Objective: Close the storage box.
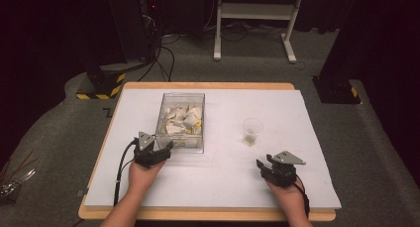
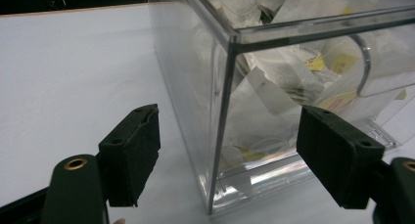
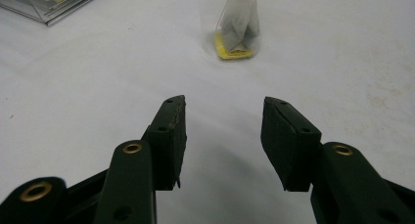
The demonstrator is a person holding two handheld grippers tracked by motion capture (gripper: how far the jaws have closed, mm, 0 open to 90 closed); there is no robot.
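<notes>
Clear plastic box (image 2: 274, 43) corner between open left gripper (image 2: 230, 158) jaws.

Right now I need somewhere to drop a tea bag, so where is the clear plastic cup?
In the high view the clear plastic cup stands on the white table top, right of the clear box of tea bags and ahead of the right tongs.

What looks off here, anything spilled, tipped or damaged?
Nothing stands out. The clear box of tea bags sits flat, the plastic cup stands upright with a bag inside, and nothing is spilled on the table.
</notes>
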